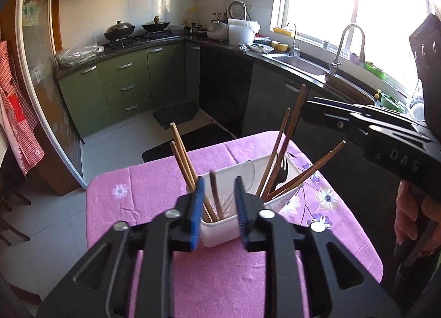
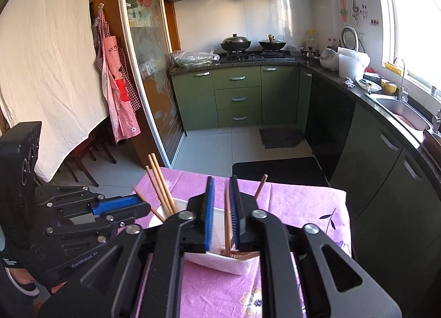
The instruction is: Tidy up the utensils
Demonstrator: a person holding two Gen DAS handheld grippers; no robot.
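A white rectangular holder (image 1: 234, 180) stands on the pink flowered tablecloth (image 1: 143, 191). Several wooden chopsticks (image 1: 183, 158) lean in its near left end, more chopsticks (image 1: 278, 152) and a black fork (image 1: 282, 171) lean in its right end. My left gripper (image 1: 219, 184) is open just above the holder, with a dark chopstick (image 1: 215, 194) standing between its pads, untouched. My right gripper (image 2: 220, 184) is open narrowly above the holder (image 2: 217, 260), with a chopstick (image 2: 227, 221) standing between its pads. The right gripper also shows in the left wrist view (image 1: 306, 109), and the left gripper in the right wrist view (image 2: 143, 203).
The table stands on a tiled floor with dark mats (image 1: 176, 112). Green cabinets (image 1: 124, 86), a stove with two woks (image 1: 137, 28) and a sink (image 1: 300, 63) line the far walls. A wooden chair (image 2: 82, 158) and a white sheet (image 2: 46, 56) are at the left.
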